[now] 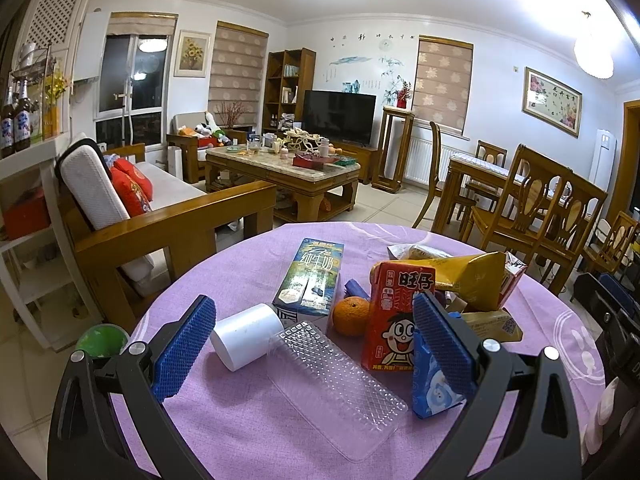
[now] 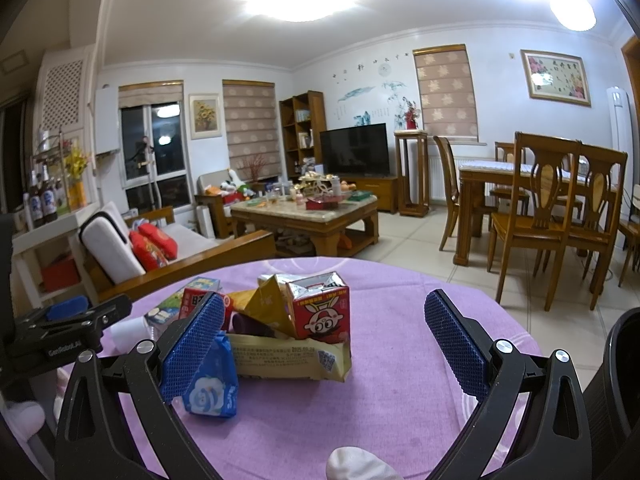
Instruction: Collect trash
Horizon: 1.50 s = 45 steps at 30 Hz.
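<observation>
Trash lies on a round table with a purple cloth (image 1: 248,272). In the left wrist view, my left gripper (image 1: 316,348) is open above a clear plastic tray (image 1: 336,388), with a white cylinder (image 1: 248,336), a milk carton (image 1: 312,276), an orange (image 1: 351,315), a red drink box (image 1: 396,316) and a blue packet (image 1: 432,392) around it. In the right wrist view, my right gripper (image 2: 328,348) is open and empty, facing a red opened carton (image 2: 320,312), a yellow wrapper (image 2: 288,360) and the blue packet (image 2: 212,384).
A dark bin (image 2: 616,384) stands at the table's right edge. A wooden sofa (image 1: 160,216) is behind the table on the left, dining chairs (image 1: 540,208) on the right. A green ball (image 1: 100,340) lies low at left.
</observation>
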Each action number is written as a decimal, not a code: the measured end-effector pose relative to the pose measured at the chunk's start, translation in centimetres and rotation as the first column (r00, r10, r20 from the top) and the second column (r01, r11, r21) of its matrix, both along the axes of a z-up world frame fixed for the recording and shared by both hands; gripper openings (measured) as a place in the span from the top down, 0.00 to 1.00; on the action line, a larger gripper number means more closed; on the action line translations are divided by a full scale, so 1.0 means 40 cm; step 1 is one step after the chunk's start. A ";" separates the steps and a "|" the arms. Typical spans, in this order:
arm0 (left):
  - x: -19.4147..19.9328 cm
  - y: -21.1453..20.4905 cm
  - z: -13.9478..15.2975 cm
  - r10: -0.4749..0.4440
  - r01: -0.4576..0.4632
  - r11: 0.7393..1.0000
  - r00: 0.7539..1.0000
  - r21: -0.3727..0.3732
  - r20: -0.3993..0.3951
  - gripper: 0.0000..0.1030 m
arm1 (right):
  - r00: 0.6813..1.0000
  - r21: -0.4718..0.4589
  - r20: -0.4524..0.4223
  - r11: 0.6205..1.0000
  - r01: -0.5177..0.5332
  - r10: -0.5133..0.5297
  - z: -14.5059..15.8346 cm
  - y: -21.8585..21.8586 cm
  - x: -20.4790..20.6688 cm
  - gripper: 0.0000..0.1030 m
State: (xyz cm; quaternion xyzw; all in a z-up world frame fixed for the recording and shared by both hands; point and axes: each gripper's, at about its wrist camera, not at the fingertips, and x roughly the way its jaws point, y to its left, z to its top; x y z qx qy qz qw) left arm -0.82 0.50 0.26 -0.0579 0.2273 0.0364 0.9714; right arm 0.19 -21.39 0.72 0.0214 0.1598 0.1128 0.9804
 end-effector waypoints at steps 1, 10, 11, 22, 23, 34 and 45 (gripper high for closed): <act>0.000 0.001 0.000 0.000 0.000 1.000 1.000 0.000 -0.001 0.05 | 1.000 0.000 0.000 1.000 0.000 0.000 0.000 -0.003 -0.001 0.04; 0.001 0.000 -0.001 0.000 0.000 1.000 1.000 -0.002 -0.002 0.05 | 1.000 0.001 -0.001 1.000 0.000 0.000 0.000 0.000 0.000 0.04; 0.000 0.001 -0.001 0.000 0.000 1.000 1.000 -0.002 -0.001 0.05 | 1.000 0.002 -0.001 1.000 0.000 0.000 0.000 0.000 0.000 0.04; 0.001 0.036 -0.013 -0.024 0.023 0.995 1.000 -0.098 -0.015 0.05 | 1.000 0.017 -0.013 1.000 -0.005 0.006 -0.030 -0.016 0.018 0.04; 0.001 0.051 -0.017 -0.045 0.042 0.989 0.999 -0.143 -0.017 0.05 | 1.000 0.025 -0.022 1.000 -0.014 0.015 -0.036 -0.010 0.024 0.04; 0.044 0.151 -0.058 -0.218 0.170 0.956 0.958 -0.240 -0.187 0.05 | 0.932 -0.056 -0.213 0.948 -0.312 0.294 -0.054 -0.001 0.093 0.04; 0.119 0.208 -0.062 -0.262 0.231 0.963 0.923 -0.136 -0.281 0.07 | 0.700 0.092 -0.390 0.782 -0.617 0.598 -0.085 0.259 0.047 0.35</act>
